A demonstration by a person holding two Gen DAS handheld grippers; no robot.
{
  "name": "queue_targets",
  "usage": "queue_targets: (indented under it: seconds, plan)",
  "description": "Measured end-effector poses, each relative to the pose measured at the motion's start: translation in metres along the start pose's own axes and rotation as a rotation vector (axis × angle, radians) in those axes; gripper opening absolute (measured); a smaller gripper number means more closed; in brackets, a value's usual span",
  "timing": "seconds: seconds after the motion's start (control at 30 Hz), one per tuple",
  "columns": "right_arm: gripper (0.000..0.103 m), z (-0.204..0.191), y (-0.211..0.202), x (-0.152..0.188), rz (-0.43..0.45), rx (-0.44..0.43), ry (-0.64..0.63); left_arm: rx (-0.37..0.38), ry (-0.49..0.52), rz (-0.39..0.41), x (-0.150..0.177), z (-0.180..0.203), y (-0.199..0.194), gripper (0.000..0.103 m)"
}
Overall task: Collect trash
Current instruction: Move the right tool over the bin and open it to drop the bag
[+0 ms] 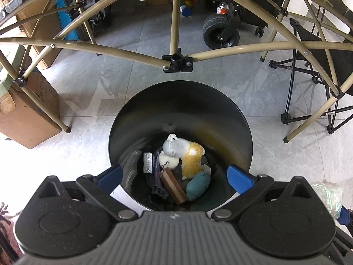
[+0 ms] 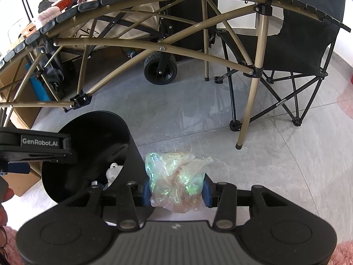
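The left claw (image 1: pixel 174 176) hung spread wide over the black bin (image 1: pixel 242 132), nothing between its blue pads – a stuffed toy (image 1: pixel 183 152) and other scraps lay at the bin's bottom below. Just beside the bin, the right claw (image 2: pixel 175 191) pinched a crumpled shimmery plastic bag (image 2: pixel 176 176) between its pads, above the floor (image 2: pixel 242 176).

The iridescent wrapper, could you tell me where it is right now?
It is clamped in the right gripper, above the floor just right of the black bin.
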State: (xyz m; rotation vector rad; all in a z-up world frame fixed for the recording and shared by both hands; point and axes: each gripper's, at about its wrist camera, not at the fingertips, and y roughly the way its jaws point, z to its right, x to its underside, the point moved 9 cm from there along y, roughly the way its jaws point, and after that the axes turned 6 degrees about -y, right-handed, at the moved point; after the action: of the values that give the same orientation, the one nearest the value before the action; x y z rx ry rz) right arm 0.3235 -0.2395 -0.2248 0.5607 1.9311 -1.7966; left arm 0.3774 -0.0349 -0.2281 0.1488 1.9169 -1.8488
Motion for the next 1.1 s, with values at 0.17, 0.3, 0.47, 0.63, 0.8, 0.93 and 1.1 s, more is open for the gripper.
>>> queue_targets:
  seconds: [0.17,0.3,0.47,0.63,0.8,0.93,1.1]
  plan:
    - [0.043,-0.004,-0.002,-0.002,0.002,-0.003,-0.010,-0.006,-0.007,0.006,-0.001,-0.006,-0.002,0.103]
    - [0.043,-0.009,-0.003,-0.003,0.003,-0.006,-0.020,-0.013,-0.019,0.011,-0.002,-0.015,-0.004,0.103]
    - [0.043,-0.017,-0.002,-0.006,0.005,-0.012,-0.038,-0.020,-0.040,0.019,-0.005,-0.031,-0.008,0.103]
    - [0.043,-0.032,-0.002,-0.009,0.008,-0.020,-0.061,-0.023,-0.060,0.028,-0.008,-0.049,-0.012,0.103]
    - [0.043,-0.050,0.000,-0.013,0.013,-0.027,-0.090,-0.034,-0.085,0.041,-0.010,-0.074,-0.016,0.103]
    - [0.043,-0.063,0.004,-0.016,0.005,-0.028,-0.111,-0.046,-0.111,0.045,-0.012,-0.094,-0.018,0.103]
    - [0.043,-0.086,0.008,-0.020,0.004,-0.045,-0.145,-0.054,-0.132,0.060,-0.015,-0.118,-0.022,0.103]
